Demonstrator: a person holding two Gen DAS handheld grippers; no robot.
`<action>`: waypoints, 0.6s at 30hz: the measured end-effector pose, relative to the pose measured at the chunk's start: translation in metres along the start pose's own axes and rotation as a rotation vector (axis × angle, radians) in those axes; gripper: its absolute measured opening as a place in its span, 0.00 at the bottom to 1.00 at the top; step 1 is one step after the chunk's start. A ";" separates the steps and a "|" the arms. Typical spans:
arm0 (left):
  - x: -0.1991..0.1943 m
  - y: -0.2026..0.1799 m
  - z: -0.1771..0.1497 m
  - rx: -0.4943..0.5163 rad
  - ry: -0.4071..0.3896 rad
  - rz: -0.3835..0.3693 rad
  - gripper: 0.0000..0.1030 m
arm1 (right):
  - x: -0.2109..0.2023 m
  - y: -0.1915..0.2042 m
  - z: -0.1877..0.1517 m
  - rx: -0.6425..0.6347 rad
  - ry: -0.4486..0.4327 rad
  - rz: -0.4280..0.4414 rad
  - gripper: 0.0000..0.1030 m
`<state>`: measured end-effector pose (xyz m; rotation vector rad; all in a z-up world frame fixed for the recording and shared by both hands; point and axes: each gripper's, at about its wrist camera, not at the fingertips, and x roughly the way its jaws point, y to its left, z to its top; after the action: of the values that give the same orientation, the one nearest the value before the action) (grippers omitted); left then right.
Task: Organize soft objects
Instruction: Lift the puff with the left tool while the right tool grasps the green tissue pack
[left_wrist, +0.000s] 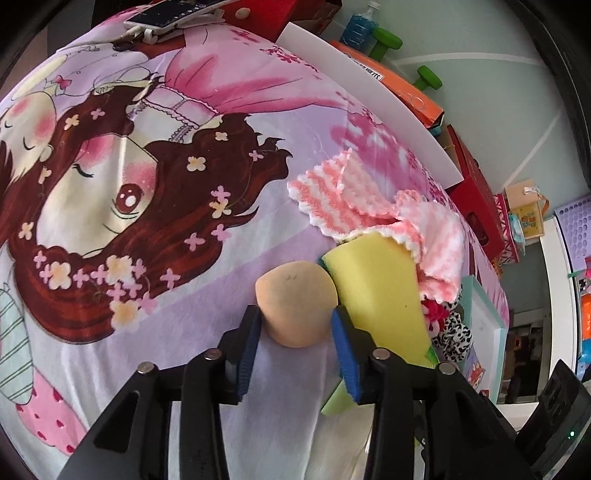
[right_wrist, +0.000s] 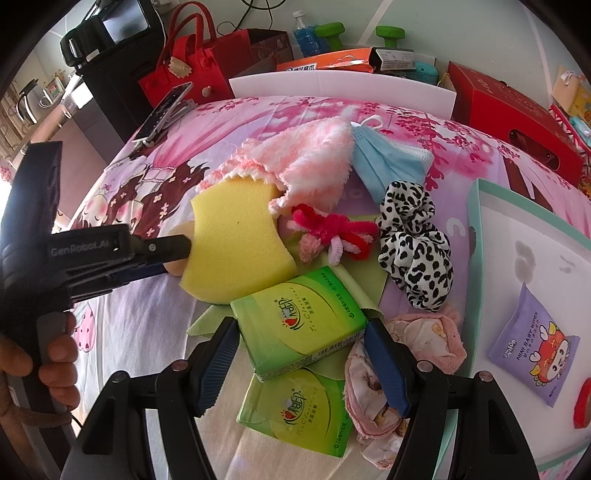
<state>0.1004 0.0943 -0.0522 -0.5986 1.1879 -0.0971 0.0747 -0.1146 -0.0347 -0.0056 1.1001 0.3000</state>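
Note:
My left gripper (left_wrist: 295, 325) is shut on a tan makeup sponge (left_wrist: 295, 302), next to a yellow sponge (left_wrist: 380, 295) on the cartoon bedsheet (left_wrist: 147, 184). In the right wrist view the left gripper (right_wrist: 177, 254) shows at the left, beside the yellow sponge (right_wrist: 232, 243). My right gripper (right_wrist: 303, 332) is shut on a green tissue pack (right_wrist: 299, 321); a second green pack (right_wrist: 299, 413) lies below it. A pink-white cloth (right_wrist: 306, 155), a blue face mask (right_wrist: 384, 162), a red fuzzy toy (right_wrist: 328, 229), a leopard scrunchie (right_wrist: 413, 243) and a pink fabric piece (right_wrist: 406, 354) lie around.
A teal-rimmed white box (right_wrist: 517, 240) at the right holds a purple wipes pack (right_wrist: 532, 350). A phone (right_wrist: 162, 110), a red bag (right_wrist: 199, 62), a white board (right_wrist: 332, 88), red and orange boxes and green dumbbells (right_wrist: 332, 33) line the far edge.

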 end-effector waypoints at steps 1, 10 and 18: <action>0.002 0.000 0.000 0.000 -0.001 0.001 0.43 | 0.000 0.000 0.000 0.000 0.000 0.000 0.70; 0.003 -0.002 0.001 -0.001 -0.018 0.021 0.36 | 0.000 0.001 0.000 -0.001 0.000 -0.002 0.70; -0.002 0.002 0.000 -0.009 -0.023 0.026 0.21 | 0.000 0.001 -0.002 -0.012 -0.003 -0.008 0.70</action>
<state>0.0990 0.0965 -0.0512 -0.5904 1.1742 -0.0623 0.0733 -0.1134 -0.0356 -0.0205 1.0953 0.2989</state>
